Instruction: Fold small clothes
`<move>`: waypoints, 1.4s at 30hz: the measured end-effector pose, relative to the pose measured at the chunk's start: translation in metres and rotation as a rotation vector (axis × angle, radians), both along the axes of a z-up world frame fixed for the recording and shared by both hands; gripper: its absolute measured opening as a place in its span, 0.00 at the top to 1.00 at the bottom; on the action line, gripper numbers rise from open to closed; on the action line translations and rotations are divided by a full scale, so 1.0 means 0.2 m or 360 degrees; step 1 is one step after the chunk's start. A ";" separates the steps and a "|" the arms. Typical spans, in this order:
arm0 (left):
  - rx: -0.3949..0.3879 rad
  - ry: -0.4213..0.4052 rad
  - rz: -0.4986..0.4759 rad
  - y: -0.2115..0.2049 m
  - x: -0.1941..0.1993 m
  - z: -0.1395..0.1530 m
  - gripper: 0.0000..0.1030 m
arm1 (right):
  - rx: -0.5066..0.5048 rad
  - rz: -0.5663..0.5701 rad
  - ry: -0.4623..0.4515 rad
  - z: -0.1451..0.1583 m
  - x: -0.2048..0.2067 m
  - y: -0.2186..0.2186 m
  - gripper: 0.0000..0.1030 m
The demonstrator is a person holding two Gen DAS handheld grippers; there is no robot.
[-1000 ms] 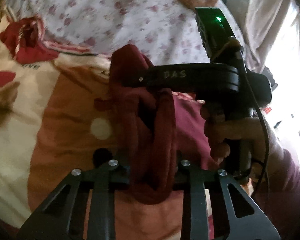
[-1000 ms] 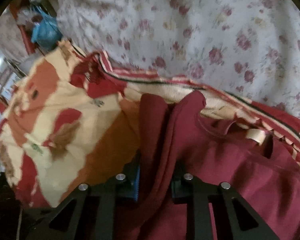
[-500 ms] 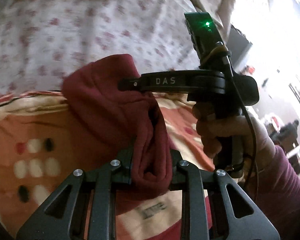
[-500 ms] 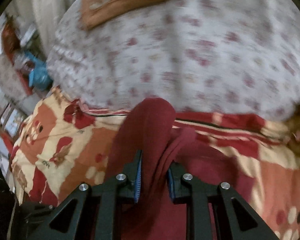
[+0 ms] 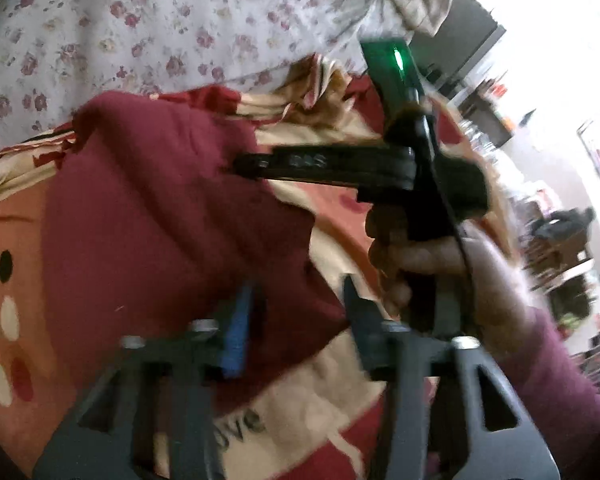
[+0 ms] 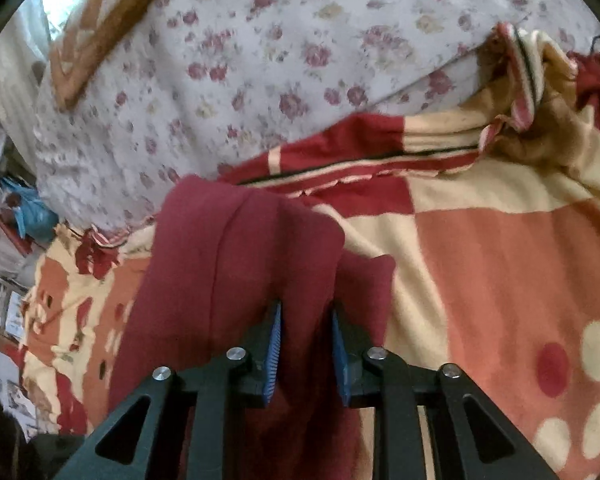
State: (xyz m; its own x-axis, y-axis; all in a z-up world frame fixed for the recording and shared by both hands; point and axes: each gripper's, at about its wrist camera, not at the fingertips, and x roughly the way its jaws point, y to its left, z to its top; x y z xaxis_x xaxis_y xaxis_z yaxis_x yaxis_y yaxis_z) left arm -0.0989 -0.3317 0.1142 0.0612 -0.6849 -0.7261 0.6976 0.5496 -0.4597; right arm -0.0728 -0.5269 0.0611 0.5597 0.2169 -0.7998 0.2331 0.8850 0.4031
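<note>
1. While the dark maroon knit garment (image 5: 160, 216) lies on the patchwork blanket in orange, cream and red (image 6: 500, 240), both claws are at it.
2. L claw (image 5: 296, 320): jaws spread apart, released; cloth edge sits between them, blue pad on left finger (image 5: 236, 332). View is motion-blurred.
3. R claw (image 6: 306, 344): clenched on a fold of the garment, fabric bunched between the blue pads.
4. In L view, R claw's finger reaches the garment's right edge; person's hand (image 5: 428, 256) on its grip.
5. White floral-print sheet (image 6: 260, 60) behind the blanket.
</note>
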 end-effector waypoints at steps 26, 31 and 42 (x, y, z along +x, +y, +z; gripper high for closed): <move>0.0258 -0.0088 0.0351 0.37 0.10 -0.29 0.38 | -0.0076 0.0042 -0.0115 0.19 -0.29 0.10 0.37; 0.0277 -0.0117 0.0357 0.33 0.08 -0.30 0.37 | -0.0005 -0.0085 0.0003 0.03 -0.01 0.03 0.37; 0.0285 -0.0091 0.0371 0.33 0.09 -0.32 0.34 | -0.0446 -0.0214 0.0116 -0.08 -0.04 -0.05 1.00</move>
